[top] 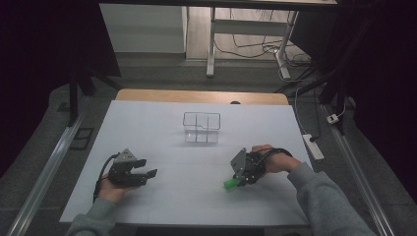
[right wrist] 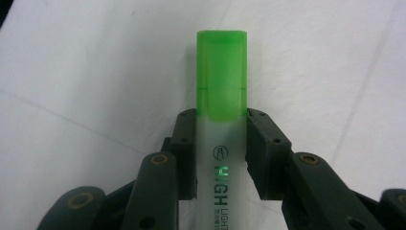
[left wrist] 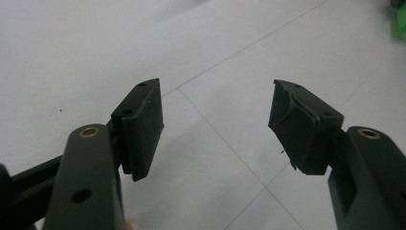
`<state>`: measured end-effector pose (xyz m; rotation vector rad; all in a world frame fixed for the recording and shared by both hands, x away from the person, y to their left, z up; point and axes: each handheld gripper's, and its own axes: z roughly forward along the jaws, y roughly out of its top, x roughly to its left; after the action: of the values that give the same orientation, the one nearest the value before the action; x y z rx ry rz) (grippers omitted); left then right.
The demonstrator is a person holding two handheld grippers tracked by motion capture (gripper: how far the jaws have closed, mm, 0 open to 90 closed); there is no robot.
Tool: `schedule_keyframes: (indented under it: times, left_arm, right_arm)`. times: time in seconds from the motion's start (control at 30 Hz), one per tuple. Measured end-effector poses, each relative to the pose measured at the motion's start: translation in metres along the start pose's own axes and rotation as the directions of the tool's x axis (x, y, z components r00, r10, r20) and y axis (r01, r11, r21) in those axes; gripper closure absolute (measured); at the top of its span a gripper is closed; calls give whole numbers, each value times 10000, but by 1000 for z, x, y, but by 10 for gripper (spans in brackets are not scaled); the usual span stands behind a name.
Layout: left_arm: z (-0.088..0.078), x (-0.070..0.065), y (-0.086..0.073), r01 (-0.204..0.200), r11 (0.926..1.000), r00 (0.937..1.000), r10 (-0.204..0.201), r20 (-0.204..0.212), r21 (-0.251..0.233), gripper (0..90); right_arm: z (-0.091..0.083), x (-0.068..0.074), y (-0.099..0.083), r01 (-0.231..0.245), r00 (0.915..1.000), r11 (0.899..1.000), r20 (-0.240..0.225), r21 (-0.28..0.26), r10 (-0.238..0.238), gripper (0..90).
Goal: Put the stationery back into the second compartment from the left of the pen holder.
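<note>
High view: right gripper (top: 235, 181) low over the white bench (top: 196, 201), near its front edge, fingers (right wrist: 184, 143) pinching a green-capped highlighter (right wrist: 221, 96) whose cap points forward-left. Left gripper (top: 147, 174), fingers (left wrist: 141, 124) spread and empty, sits well apart. A clear divided box (top: 201, 127) stands mid-bench, with bare surface between it and both grippers.

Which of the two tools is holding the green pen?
The right tool, shut on the green highlighter. The left tool is open with nothing between its jaws.
</note>
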<state>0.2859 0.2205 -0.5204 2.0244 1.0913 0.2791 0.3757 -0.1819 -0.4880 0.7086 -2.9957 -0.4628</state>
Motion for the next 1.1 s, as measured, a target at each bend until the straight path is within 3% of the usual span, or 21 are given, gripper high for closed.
schedule_keyframes:
  times: [0.23, 0.4, 0.53, 0.67, 0.73, 0.77, 0.87, 0.93, 1.0, 1.1]
  left_arm:
    - [1, 2, -1, 45, 10000, 9999, -45, 107, -4, 359]
    - [0, 4, -1, 76, 10000, 9998, -75, 176, -46, 359]
    - [1, 6, -2, 83, 10000, 9997, -82, 250, -30, 359]
    - [0, 7, -2, 80, 9999, 9994, -78, 334, -72, 360]
    - [0, 8, -2, 65, 9999, 9992, -62, 385, -83, 359]
    - [1, 9, -3, 53, 10000, 9991, -50, 412, -82, 359]
    - [2, 10, -3, 36, 10000, 9989, -34, 478, -50, 360]
    - [3, 10, -3, -45, 10000, 9987, 46, 517, -23, 360]
    - [4, 10, -2, -62, 10000, 9984, 65, 562, -42, 360]
    - [4, 10, -2, -84, 9999, 9981, 89, 604, -89, 361]
  right_arm:
    - [-13, -1, -3, -900, 9934, 9911, 618, -983, 963, 668]
    - [-22, -3, -7, -2045, 9692, 9643, 1033, -1684, 2236, 668]
    - [-28, -3, -10, -2833, 9399, 9330, 1289, -2218, 3160, 668]
    - [-30, -3, -11, -3608, 9043, 8912, 1306, -2748, 4064, 668]
    - [-32, -2, -13, -3807, 8911, 8786, 1395, -2883, 4319, 667]
    - [-31, -1, -13, -3996, 8811, 8632, 1307, -3085, 4545, 667]
    - [-30, 1, -16, -4295, 8530, 8344, 1481, -3454, 5004, 667]
    - [-31, 3, -17, -4503, 8309, 8103, 1563, -3749, 5340, 667]
    - [-31, 5, -19, -4804, 8007, 7765, 1576, -4077, 5780, 667]
    - [-30, 8, -20, -5064, 7656, 7384, 1618, -4453, 6227, 667]
